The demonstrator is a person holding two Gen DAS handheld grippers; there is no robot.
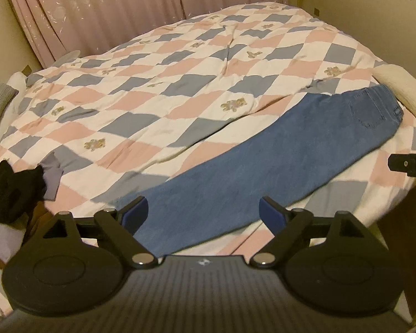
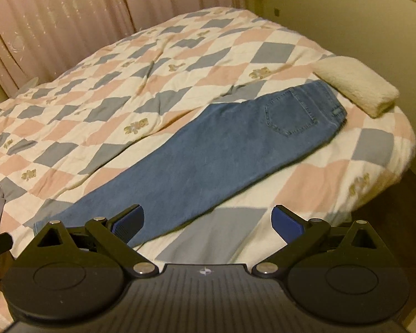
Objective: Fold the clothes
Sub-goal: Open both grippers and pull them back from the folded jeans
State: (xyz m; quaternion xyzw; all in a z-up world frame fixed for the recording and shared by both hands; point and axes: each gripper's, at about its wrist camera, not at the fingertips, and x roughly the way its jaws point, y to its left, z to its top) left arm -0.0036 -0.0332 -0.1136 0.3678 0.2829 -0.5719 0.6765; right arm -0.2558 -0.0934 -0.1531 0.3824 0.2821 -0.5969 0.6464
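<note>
Left gripper [image 1: 203,212] spread wide, empty, above leg end of jeans [image 1: 263,163]. Right gripper [image 2: 208,219] spread too, empty, near leg's edge. Jeans flat, folded lengthwise on quilt [image 1: 152,83], waist beside cream cushion [image 2: 355,86].

Open quilt [image 2: 180,55] left of jeans [image 2: 208,161]; cream pillow [image 2: 355,83] crowds waistband.
</note>
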